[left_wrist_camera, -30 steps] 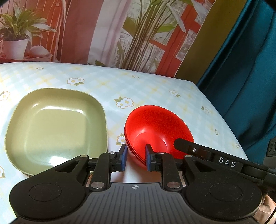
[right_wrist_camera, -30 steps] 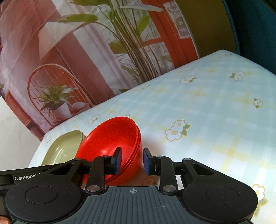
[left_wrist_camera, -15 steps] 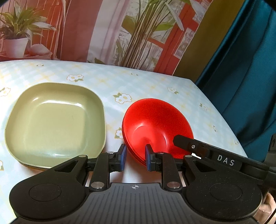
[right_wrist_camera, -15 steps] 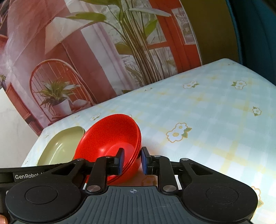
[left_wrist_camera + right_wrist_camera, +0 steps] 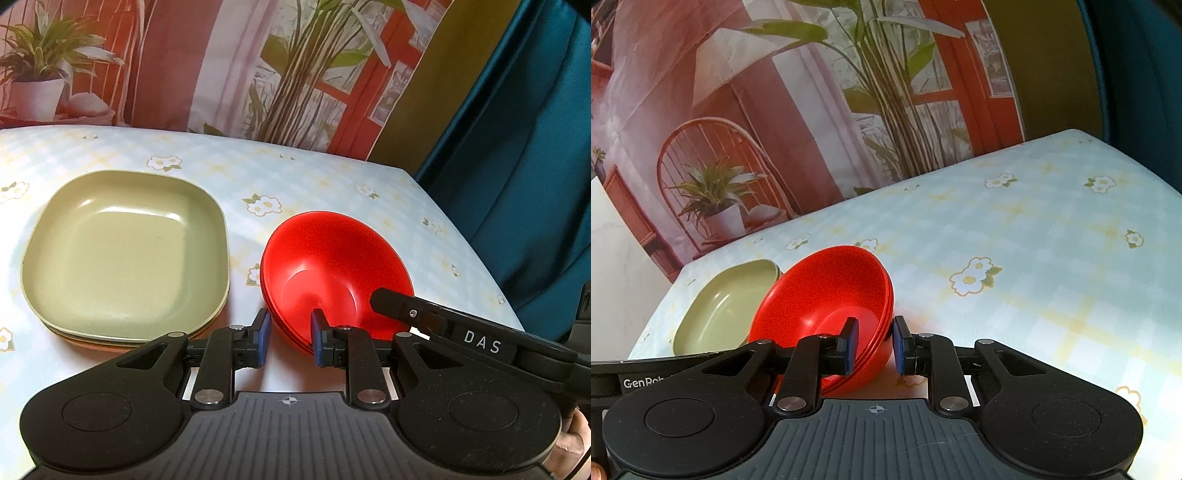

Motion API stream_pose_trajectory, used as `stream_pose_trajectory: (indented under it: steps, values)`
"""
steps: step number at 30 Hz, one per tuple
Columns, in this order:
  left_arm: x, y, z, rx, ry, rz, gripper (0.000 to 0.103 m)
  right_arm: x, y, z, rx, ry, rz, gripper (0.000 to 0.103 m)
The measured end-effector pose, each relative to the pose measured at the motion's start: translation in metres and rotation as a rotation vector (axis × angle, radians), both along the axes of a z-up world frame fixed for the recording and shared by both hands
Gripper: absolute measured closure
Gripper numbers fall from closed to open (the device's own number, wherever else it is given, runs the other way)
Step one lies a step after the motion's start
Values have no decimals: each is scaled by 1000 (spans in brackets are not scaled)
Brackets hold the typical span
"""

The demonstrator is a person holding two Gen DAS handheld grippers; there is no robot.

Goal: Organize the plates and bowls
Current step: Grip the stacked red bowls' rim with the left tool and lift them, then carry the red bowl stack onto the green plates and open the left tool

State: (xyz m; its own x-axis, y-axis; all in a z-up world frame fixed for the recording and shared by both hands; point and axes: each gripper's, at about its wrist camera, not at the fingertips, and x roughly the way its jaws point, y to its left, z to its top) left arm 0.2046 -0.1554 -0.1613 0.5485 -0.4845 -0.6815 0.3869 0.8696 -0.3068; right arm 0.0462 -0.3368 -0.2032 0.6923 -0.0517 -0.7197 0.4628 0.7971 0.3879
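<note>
A stack of red bowls point(image 5: 332, 266) sits on the flowered tablecloth, right of a stack of square plates with an olive-green plate point(image 5: 125, 254) on top. My left gripper point(image 5: 287, 338) straddles the near left rim of the bowls with its jaws apart. My right gripper point(image 5: 873, 343) straddles the bowls' point(image 5: 823, 295) right rim, jaws slightly apart around the rim. The right gripper's finger point(image 5: 424, 314) shows in the left wrist view. The green plate point(image 5: 724, 302) lies behind the bowls in the right wrist view.
The table point(image 5: 1034, 240) carries a pale blue checked cloth with flowers. A printed backdrop point(image 5: 258, 74) stands along its far edge and a teal curtain point(image 5: 535, 147) hangs past its right edge.
Both grippers have pulled back and up a little from the red bowls. The right gripper's jaws narrowed at half a second ago and have widened again around the rim.
</note>
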Motion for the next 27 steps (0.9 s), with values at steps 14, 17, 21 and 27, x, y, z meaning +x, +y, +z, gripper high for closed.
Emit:
stream_pose_trajectory:
  steps: [14,17,21,27]
  values:
    - [-12,2,12,10,-48,-17,79,-5,0,16,-16,-31,-3,84]
    - [-15,5,15,9,-58,-16,79,-5,2,23,-28,-43,2,84]
    - [-19,10,23,-1,-83,-12,79,-4,5,34,-40,-54,10,84]
    - [-24,16,40,-9,-121,0,79,3,10,53,-51,-74,27,84]
